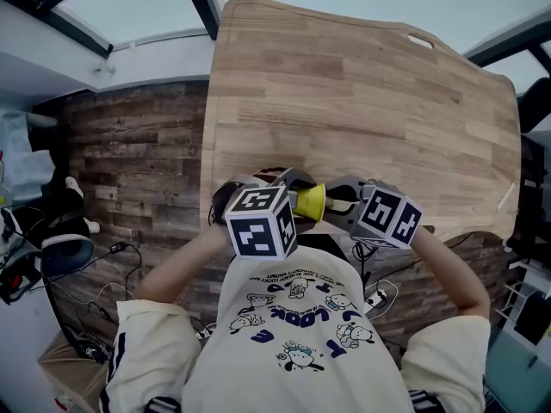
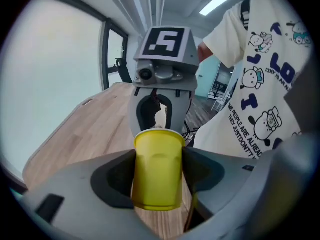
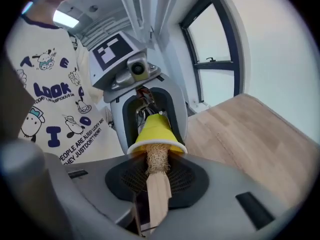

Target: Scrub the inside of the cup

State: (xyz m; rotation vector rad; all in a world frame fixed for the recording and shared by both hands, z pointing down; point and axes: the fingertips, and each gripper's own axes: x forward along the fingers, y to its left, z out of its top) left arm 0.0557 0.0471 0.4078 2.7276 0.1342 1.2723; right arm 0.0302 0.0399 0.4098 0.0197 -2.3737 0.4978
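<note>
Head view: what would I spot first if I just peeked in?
The bright yellow cup grabs the eye, held sideways in front of the person's chest, clamped in the left tool. Facing it, the right tool grips a brush by its flat wooden handle, with the scratchy bristle end poked into the cup's mouth. Beyond them spreads a big wooden table.

The cup (image 2: 157, 169) is yellow, the brush (image 3: 156, 160) tan, the table (image 1: 362, 101) pale wood-grain.
</note>
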